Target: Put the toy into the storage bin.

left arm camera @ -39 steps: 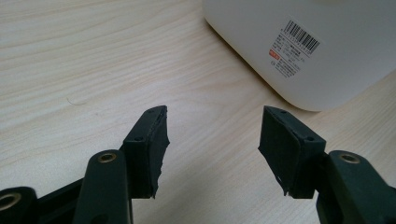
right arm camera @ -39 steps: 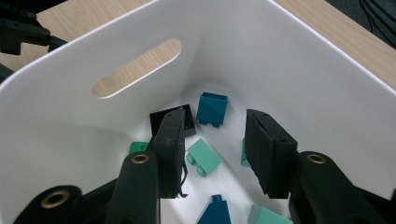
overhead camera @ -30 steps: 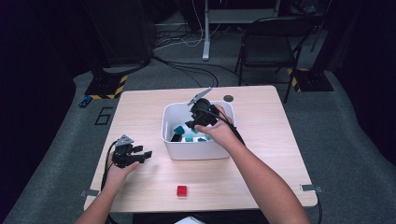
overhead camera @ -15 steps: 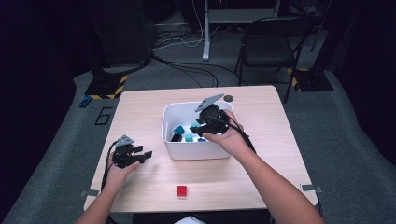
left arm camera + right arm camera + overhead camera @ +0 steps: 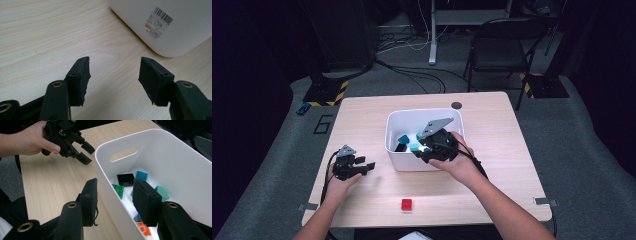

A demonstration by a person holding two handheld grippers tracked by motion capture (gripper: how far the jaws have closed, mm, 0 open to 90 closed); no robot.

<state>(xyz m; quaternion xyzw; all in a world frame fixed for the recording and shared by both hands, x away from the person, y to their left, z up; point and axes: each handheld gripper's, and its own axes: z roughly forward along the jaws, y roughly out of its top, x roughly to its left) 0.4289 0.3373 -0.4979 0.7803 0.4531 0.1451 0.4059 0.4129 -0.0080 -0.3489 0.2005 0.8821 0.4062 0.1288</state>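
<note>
Your right gripper, fingers apart and empty, straddles the white plastic bin's wall; the small red plastic brick, lower centre, looks light, rigid, slippery: pinch its flat sides.

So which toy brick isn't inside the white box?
The red brick. It lies alone on the bare table near the front edge, while the green, black and blue bricks sit in the white box.
</note>
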